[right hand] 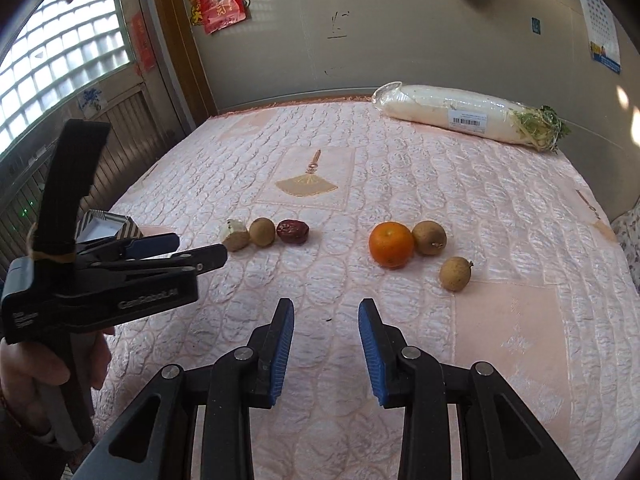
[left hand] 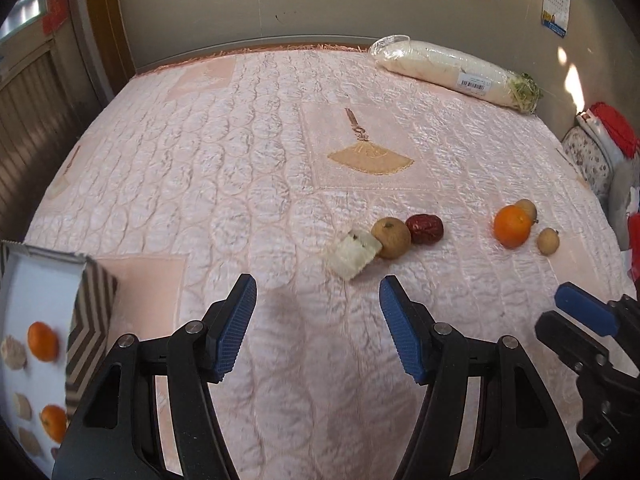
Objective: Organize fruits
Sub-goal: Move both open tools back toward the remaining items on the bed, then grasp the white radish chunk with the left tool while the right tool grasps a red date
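Poised empty and spread over pink quilt [left hand: 240, 160]: left gripper [left hand: 318, 294], right gripper [right hand: 326, 314]. Ahead, white chunk [left hand: 352, 254], longan [left hand: 391, 238], red date [left hand: 425, 229] touching in a left-to-right row; tangerine [right hand: 391, 244] right. Likely reaching; next, closing on one piece for striped box [left hand: 90, 312], near left.

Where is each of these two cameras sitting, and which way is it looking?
Left wrist: on the left gripper, looking down over its open fingers at the pink quilt; a patterned box at left, the right gripper at right.
Right wrist: on the right gripper, facing the same quilt; left gripper and a hand show at left.
Shared: orange, red date, wrapped radish.
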Available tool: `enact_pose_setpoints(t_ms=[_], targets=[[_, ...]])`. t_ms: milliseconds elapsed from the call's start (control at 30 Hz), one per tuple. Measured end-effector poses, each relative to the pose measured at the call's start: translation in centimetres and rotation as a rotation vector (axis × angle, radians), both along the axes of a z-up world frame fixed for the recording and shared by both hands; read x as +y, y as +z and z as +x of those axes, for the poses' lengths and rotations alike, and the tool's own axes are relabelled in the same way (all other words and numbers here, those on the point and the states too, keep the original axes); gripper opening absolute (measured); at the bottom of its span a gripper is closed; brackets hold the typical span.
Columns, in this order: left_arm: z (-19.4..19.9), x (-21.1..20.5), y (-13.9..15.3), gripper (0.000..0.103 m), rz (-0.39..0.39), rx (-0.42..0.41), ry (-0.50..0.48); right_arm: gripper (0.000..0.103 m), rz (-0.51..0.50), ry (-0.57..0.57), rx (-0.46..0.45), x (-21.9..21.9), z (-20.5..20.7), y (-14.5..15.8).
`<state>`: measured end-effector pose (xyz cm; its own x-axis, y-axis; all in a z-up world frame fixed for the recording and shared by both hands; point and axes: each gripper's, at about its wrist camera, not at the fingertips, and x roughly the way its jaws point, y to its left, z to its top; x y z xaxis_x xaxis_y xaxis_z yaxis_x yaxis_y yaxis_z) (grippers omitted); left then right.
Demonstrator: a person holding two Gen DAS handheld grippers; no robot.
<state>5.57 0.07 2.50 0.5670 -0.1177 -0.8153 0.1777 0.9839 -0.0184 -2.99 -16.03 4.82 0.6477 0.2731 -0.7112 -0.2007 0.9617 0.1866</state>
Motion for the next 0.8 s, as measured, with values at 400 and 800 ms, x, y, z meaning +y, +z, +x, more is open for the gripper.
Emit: enact_pose_setpoints(t_ms=[400,800], targets=[[2.1,-0.6,-0.9,0.026,-0.051,-0.009,-0.048,0.032,-0.018,0.048,0.000,0.9,2.4,-0.4],[-0.5,2.4,-0.4,0.023,-0.082,-0.004,0.074,0.032,-0.082,0.180,0.000,3.9,7.0,-1.5]])
